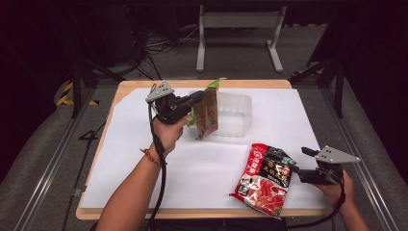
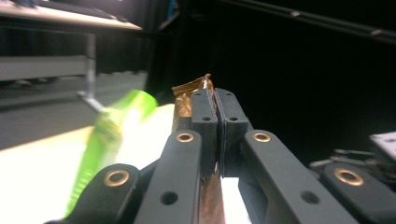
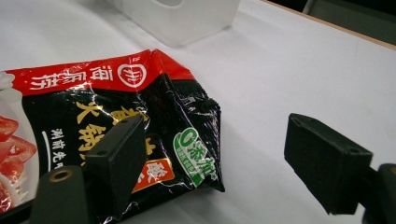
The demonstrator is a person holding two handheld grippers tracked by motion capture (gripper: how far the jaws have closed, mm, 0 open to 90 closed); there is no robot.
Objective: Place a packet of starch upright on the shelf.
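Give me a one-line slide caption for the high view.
Left claw lifts a brown packet beside the clear tub; open right claw waits at the red-black pouch.

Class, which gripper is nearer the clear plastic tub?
Left. The left gripper holds a brown packet beside the clear plastic tub; the right gripper sits by the red-and-black packet.

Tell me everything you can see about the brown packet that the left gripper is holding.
The brown packet is a flat, glossy foil-like pouch with a red and green print too small to read. It hangs upright above the table, in front of the clear plastic box. The left gripper has its jaws shut on its upper edge; in the left gripper view a crinkled coppery strip sticks out beyond the jaws. A green packet shows just behind it.
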